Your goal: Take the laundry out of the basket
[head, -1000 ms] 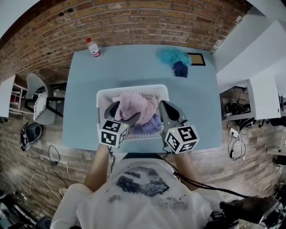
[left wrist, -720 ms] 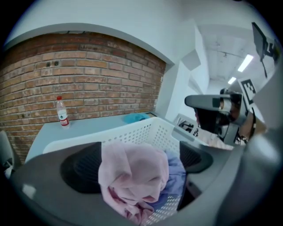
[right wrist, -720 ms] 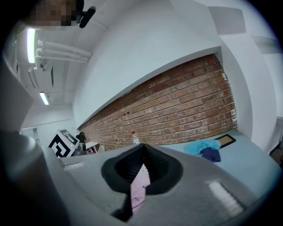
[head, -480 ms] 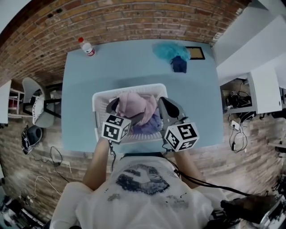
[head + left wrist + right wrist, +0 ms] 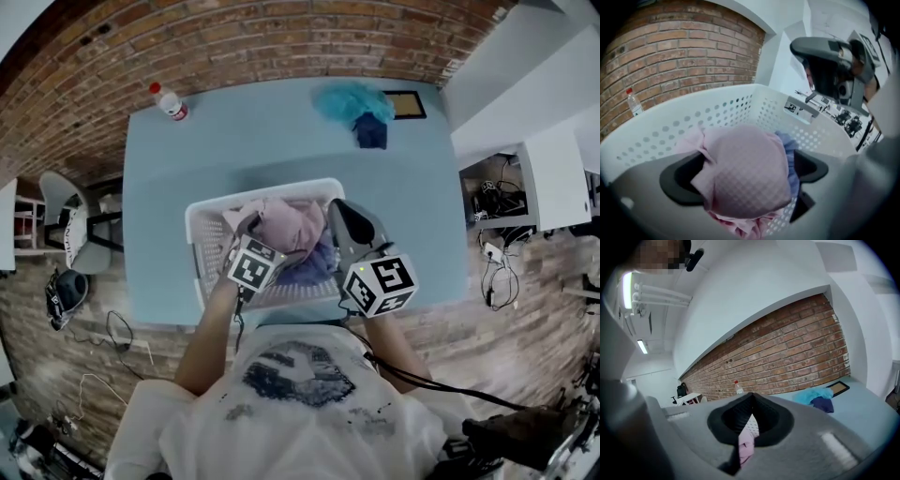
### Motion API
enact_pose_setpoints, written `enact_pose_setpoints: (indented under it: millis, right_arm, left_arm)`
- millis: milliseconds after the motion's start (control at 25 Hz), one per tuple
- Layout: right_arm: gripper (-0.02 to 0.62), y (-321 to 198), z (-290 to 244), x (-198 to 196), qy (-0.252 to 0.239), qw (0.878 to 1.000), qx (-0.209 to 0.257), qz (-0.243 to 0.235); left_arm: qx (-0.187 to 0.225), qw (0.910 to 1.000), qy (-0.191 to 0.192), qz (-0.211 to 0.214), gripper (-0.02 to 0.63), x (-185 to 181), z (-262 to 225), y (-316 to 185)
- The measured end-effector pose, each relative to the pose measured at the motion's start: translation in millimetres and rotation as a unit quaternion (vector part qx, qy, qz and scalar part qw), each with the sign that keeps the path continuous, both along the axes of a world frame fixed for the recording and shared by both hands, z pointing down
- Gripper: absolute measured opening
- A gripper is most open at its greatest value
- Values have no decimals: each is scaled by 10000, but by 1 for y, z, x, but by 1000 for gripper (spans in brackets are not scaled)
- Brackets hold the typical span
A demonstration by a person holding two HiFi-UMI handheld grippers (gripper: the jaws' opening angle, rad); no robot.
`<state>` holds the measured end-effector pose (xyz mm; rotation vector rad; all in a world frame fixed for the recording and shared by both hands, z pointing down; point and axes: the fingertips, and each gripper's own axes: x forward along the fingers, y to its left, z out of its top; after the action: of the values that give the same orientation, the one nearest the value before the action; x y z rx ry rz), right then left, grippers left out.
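Observation:
A white perforated laundry basket (image 5: 200, 214) stands on the light blue table (image 5: 187, 150), near its front edge. A pink garment (image 5: 286, 223) heaps in it over a lavender-blue piece (image 5: 321, 266). My left gripper (image 5: 274, 234) dips into the basket. Its jaws have just been opening and stand wide on either side of the pink garment (image 5: 740, 159), with no squeeze showing. The basket wall (image 5: 693, 126) curves behind. My right gripper (image 5: 339, 214) hovers over the basket's right side, shut and empty, fingertips meeting in the right gripper view (image 5: 751, 397).
A teal cloth (image 5: 349, 98) and a navy one (image 5: 370, 131) lie at the table's far right beside a small framed board (image 5: 407, 103). A water bottle (image 5: 171, 103) stands at the far left corner. A brick wall runs behind and a chair (image 5: 70, 234) is on the left.
My left gripper has sunk into the basket and tipped downward, its jaws spreading around the pink garment. The right gripper has shifted slightly and stays shut.

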<state>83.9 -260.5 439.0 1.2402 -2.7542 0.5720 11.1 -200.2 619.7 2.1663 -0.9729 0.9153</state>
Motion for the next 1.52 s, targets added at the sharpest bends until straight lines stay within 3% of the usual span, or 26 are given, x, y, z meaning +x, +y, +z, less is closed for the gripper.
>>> enact_pose_setpoints:
  millis: [280,480,920,1320,1520]
  right_arm:
    - [-2,-7,7,1,-17,10000,-90,-5]
    - [-2,-10,12,1,-25,9999,-150,-29]
    - [-2,-5,16,3,-59,9997,-246,6]
    - [-2,5,15,4,-109,9996,-245,49]
    - [-2,12,12,9,-125,9996,-221,81]
  left_arm:
    - [-215,9994,-21,-262,575,-13,40,-9]
    - [-591,9968,139,-523,575,-19,62,-9]
    - [-723,9951,-56,-670,571,-28,73,-15]
    - [-613,9951,-242,-739,353,-36,57,-12]
    - [-595,9948,-193,-798,315,-37,51,-9]
